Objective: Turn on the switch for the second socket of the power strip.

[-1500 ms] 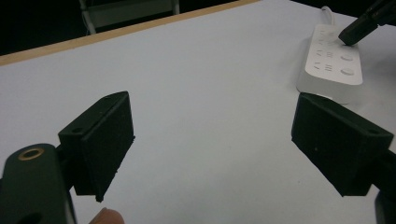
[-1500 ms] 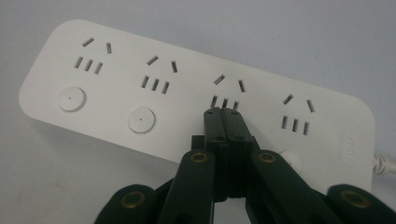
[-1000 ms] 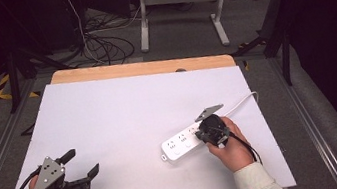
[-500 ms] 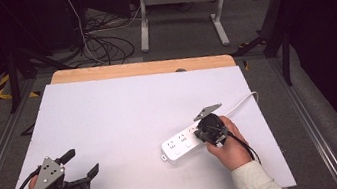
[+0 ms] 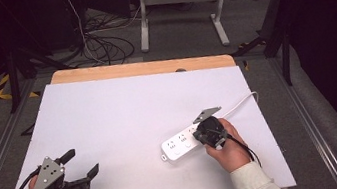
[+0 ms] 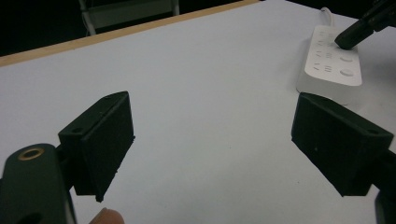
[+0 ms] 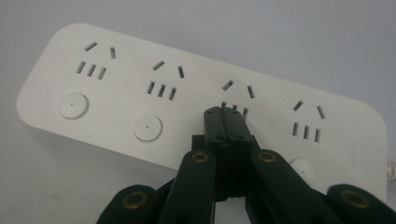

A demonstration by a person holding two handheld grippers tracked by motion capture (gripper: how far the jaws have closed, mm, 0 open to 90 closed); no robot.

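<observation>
White plastic strip, lower right of high view on table, looks light, stiff, slick — likely slides unless pinched across its long edges; right gripper pressed together, tips on its third socket; left gripper spread, idle.

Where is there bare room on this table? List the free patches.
Free: the wide white stretch between the left gripper and the power strip, and everything back to the wooden edge. Crowded: the near right, where the shut right gripper sits on the strip.
</observation>
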